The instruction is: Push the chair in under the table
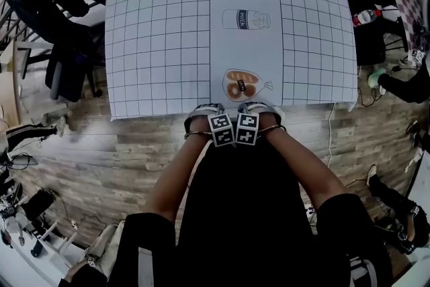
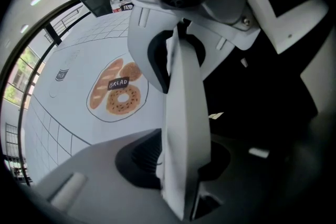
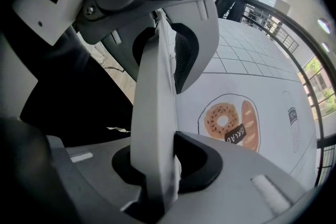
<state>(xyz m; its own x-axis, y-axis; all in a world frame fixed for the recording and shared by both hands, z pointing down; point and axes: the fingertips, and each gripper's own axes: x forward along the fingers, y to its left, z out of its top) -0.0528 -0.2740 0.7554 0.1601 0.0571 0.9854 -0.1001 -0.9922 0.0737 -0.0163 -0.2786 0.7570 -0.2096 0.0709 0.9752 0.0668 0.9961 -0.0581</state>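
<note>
My left gripper [image 2: 178, 176] and right gripper [image 3: 157, 165] clamp their jaws on the chair [image 2: 181, 113] back at the surface [image 1: 316, 44] edge.
A gridded sheet [image 1: 154, 44] with drawings of bread [image 1: 242, 85] and milk [image 1: 246, 19] covers it; wood-plank floor [image 1: 101, 158] around, black railing [image 3: 281, 34] beyond.

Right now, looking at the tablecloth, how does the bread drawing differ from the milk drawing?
The bread drawing sits by the tablecloth's near edge; the milk drawing lies mid-cloth. The bread drawing is orange-brown inside an oval outline; the milk drawing is dark and white, without one. Both sit on the plain centre strip, each with a word label.
</note>
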